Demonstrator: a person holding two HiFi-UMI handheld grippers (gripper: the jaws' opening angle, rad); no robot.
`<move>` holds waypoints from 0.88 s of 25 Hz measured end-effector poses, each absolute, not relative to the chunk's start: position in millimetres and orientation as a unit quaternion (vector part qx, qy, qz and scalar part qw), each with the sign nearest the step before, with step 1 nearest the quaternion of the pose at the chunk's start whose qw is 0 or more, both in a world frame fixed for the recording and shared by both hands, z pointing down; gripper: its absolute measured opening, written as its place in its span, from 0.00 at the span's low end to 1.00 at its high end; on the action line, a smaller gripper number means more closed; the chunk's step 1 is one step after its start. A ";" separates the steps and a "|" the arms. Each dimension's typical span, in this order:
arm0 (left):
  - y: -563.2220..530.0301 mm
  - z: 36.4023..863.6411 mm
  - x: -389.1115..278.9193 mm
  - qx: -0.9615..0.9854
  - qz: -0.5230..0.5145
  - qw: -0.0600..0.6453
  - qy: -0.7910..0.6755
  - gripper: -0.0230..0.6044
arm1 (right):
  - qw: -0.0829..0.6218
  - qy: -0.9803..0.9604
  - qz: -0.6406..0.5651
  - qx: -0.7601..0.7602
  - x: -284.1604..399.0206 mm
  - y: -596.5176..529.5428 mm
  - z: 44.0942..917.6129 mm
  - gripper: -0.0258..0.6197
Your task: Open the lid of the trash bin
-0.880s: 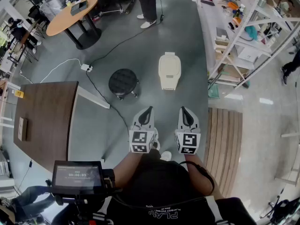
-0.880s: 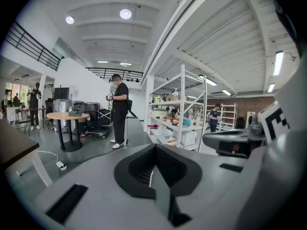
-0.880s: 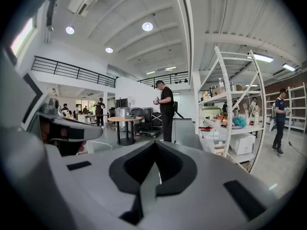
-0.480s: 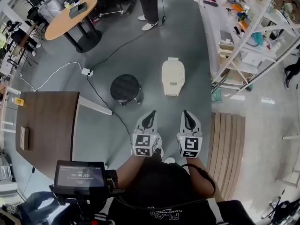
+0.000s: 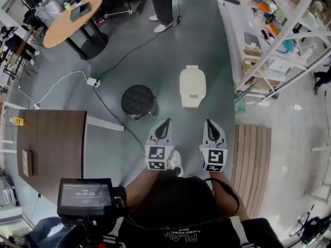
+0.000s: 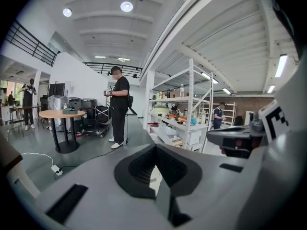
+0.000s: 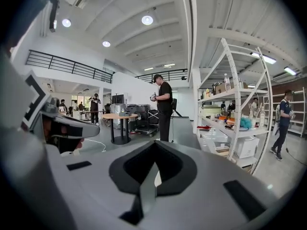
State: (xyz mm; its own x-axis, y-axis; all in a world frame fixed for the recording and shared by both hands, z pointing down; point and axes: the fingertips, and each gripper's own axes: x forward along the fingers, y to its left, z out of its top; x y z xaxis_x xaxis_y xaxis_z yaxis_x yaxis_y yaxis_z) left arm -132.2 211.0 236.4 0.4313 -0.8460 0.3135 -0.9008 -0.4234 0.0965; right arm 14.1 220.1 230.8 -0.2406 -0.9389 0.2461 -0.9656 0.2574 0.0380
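The cream trash bin (image 5: 192, 87) had its lid down. Nothing was done yet. The left gripper (image 5: 163, 124) and right gripper (image 5: 210, 124) were pinched closed, empty, far from it.

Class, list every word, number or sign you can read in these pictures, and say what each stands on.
"00:00:03": small black screen, lower left of head view; last digit unsure.
"PLAY": upside down on the person's black shirt, cut off; smaller print beside it unreadable.
Square black-and-white code markers, no words: cubes on the left gripper and right gripper.
Items on the white metal shelves: too small to read.
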 end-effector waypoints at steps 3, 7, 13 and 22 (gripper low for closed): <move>196.3 239.7 -132.8 0.839 0.108 0.128 -0.518 0.03 | 0.114 -0.781 0.062 0.611 11.6 206.7 232.5 0.03; 180.0 241.2 -138.9 0.840 0.102 0.130 -0.516 0.03 | 0.116 -0.777 0.064 0.615 2.9 192.9 234.3 0.03; 161.1 240.6 -147.3 0.840 0.101 0.135 -0.516 0.03 | 0.122 -0.785 0.049 0.605 -14.2 178.5 232.3 0.03; 145.8 246.7 -142.5 0.844 0.102 0.136 -0.509 0.03 | 0.117 -0.782 0.061 0.609 -19.3 158.6 237.9 0.03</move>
